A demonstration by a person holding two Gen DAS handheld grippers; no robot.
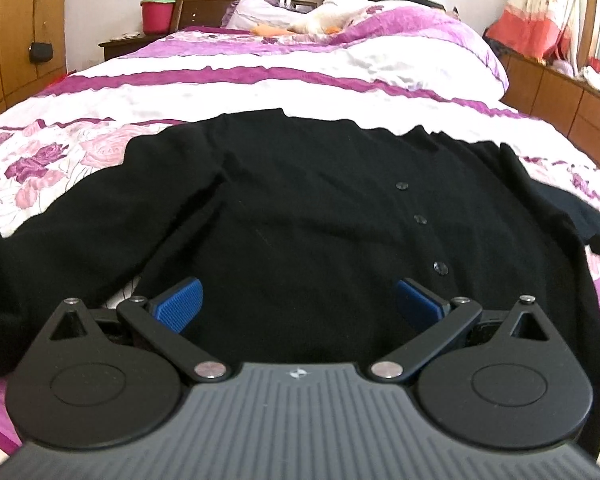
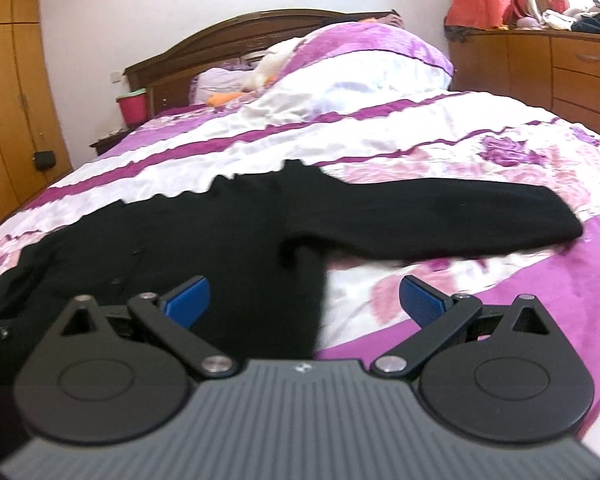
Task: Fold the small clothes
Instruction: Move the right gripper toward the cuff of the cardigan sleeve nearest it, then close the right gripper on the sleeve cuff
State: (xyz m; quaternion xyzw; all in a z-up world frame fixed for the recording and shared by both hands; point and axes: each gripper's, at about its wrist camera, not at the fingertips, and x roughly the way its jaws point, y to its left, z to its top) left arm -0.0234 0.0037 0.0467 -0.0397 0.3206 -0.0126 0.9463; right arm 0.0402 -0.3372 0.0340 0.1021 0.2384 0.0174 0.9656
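Black cardigan (image 1: 300, 200) lying spread on bed quilt (image 1: 220, 92); pink bucket (image 1: 157, 14) sitting beyond; both grippers (image 1: 298, 300) (image 2: 304, 300) hovering, jaws apart.

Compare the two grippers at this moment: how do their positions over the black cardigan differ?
The left gripper hovers over the black cardigan body, near its buttons; the right gripper straddles the cardigan's side edge, with bedspread beneath one finger. The outstretched sleeve lies ahead of the right gripper only. Both are open, gripping nothing.
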